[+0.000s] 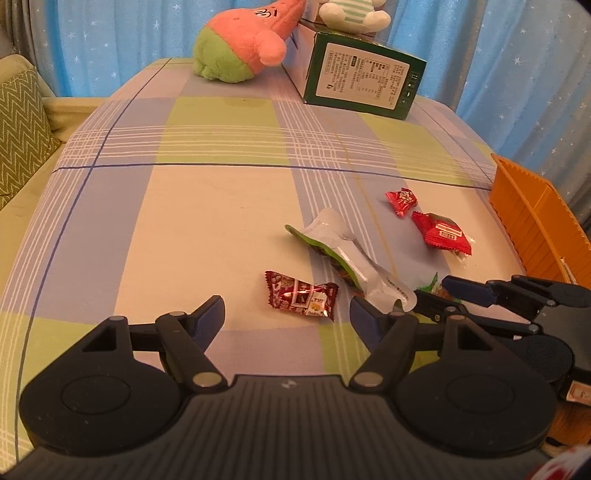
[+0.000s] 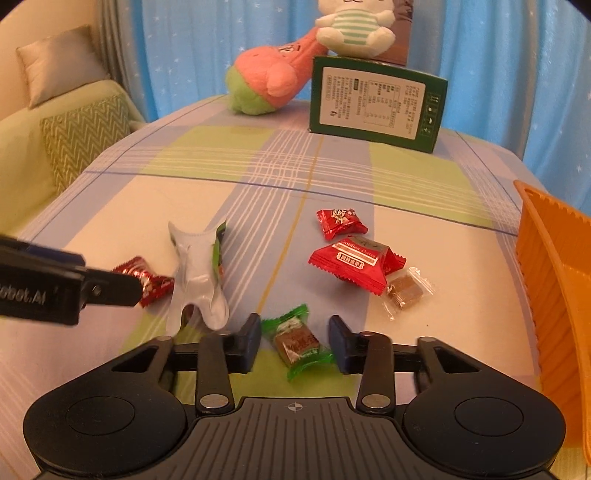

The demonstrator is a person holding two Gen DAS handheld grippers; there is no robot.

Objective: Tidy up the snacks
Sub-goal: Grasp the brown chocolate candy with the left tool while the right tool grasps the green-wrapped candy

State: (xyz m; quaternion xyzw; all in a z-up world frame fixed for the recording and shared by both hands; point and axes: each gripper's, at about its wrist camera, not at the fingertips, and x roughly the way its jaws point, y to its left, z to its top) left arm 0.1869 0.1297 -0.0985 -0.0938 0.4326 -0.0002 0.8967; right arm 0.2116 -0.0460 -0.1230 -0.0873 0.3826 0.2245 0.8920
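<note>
Several snacks lie on the plaid table. My left gripper (image 1: 287,309) is open, its fingers on either side of a dark red candy (image 1: 300,298), which also shows in the right wrist view (image 2: 147,281). A silver and green pouch (image 1: 347,256) lies beside it. My right gripper (image 2: 293,338) is open around a green-wrapped candy (image 2: 297,341), not closed on it. Two red packets (image 2: 341,220) (image 2: 354,263) and a clear-wrapped brown candy (image 2: 406,291) lie further out. An orange basket (image 2: 554,280) stands at the right.
A green box (image 2: 376,103) stands at the back with a white plush (image 2: 351,27) on it and a pink and green plush (image 2: 269,81) leaning beside it. A sofa with cushions (image 2: 81,136) is at the left. Blue curtains hang behind.
</note>
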